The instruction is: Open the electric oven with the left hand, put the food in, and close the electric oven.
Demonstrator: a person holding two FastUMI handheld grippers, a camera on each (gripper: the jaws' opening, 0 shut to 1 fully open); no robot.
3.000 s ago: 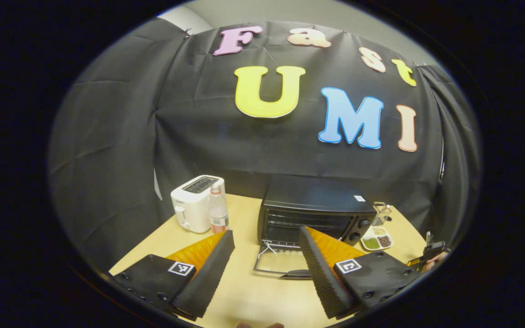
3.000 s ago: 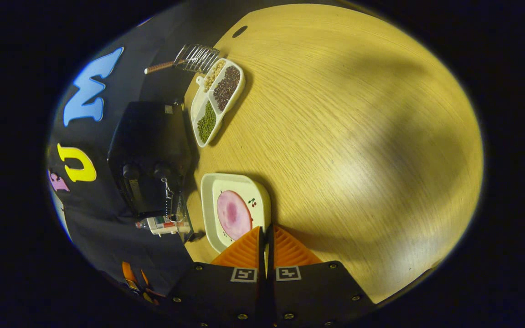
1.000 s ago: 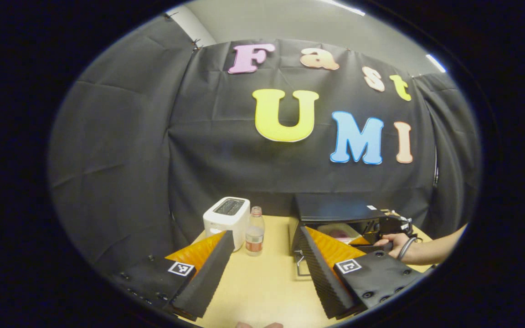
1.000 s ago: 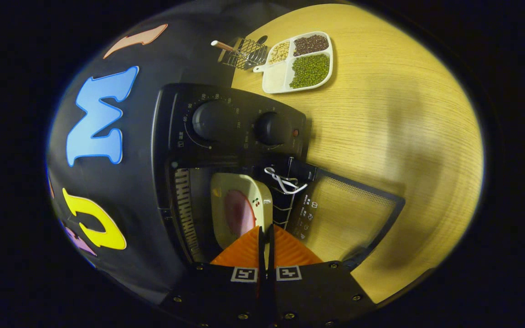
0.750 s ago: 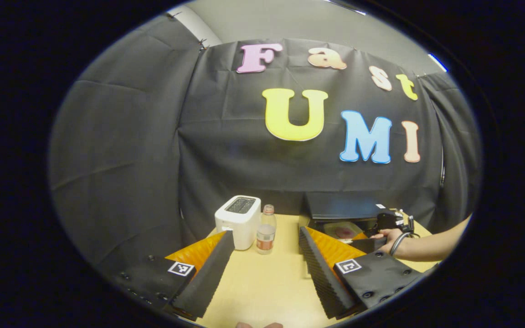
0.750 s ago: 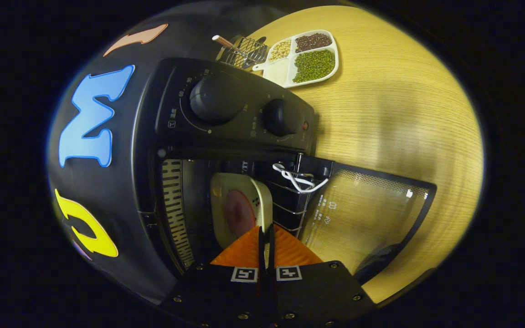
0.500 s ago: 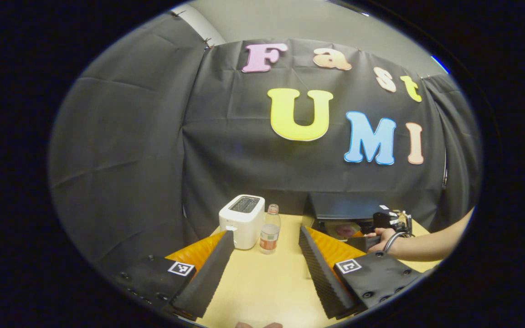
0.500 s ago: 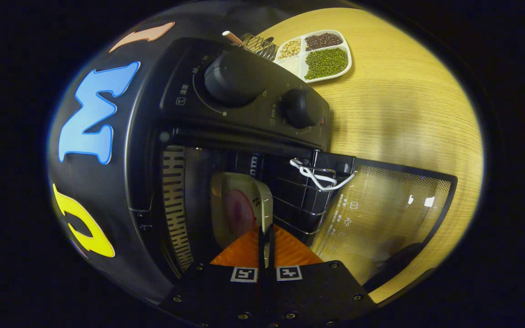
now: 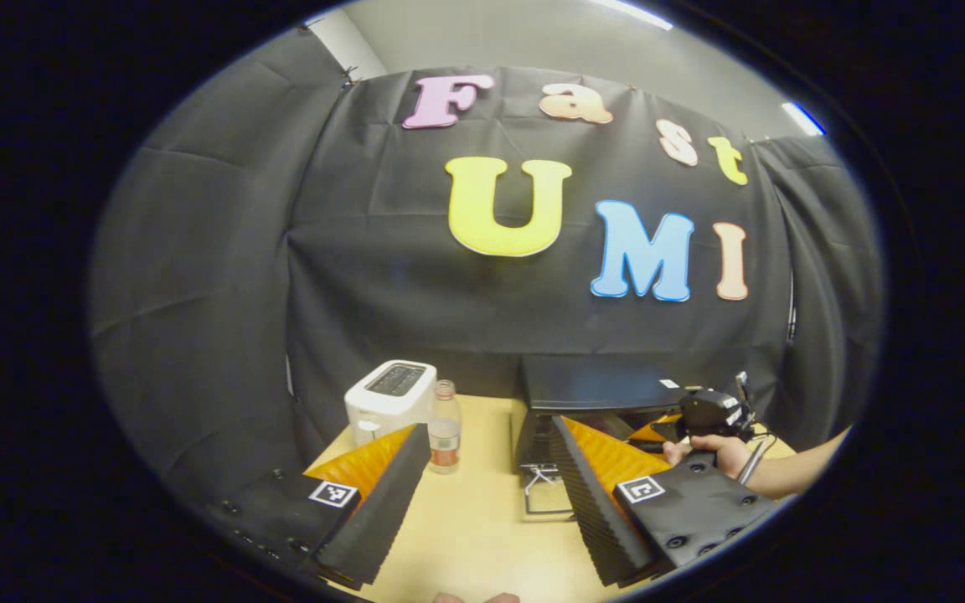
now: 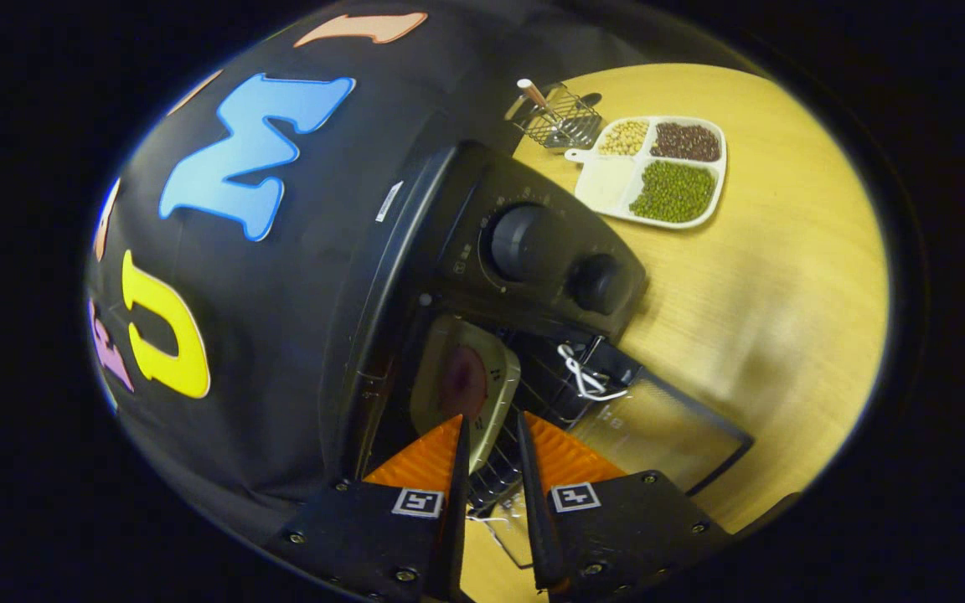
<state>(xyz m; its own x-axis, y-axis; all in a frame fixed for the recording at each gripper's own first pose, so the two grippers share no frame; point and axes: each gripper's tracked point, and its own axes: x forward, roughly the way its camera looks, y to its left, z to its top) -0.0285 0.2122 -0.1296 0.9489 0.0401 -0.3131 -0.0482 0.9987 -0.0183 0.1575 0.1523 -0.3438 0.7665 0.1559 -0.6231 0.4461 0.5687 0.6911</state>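
The black electric oven (image 10: 482, 251) stands with its glass door (image 10: 658, 435) folded down flat. Inside, on the wire rack, rests a cream plate (image 10: 447, 332) carrying a pink slice of ham (image 10: 461, 381). My right gripper (image 10: 491, 427) is open at the oven mouth; the plate's near rim lies in the gap between its orange fingers with neither finger pressing on it. In the left gripper view my left gripper (image 9: 489, 429) hangs open and empty above the table, short of the oven (image 9: 596, 383) and its lowered door (image 9: 545, 501). A hand (image 9: 721, 452) holds the right gripper (image 9: 646, 433) at the oven opening.
A white toaster (image 9: 390, 398) and a small bottle (image 9: 444, 427) stand left of the oven. A divided dish of beans (image 10: 658, 172) and a wire basket (image 10: 554, 113) sit beside the oven's knob side. The wooden table (image 10: 784, 276) stretches bare past them.
My right gripper carried the plate into the oven, then opened and let it go on the rack, drawing back a little. The left gripper stayed open, swaying slightly.
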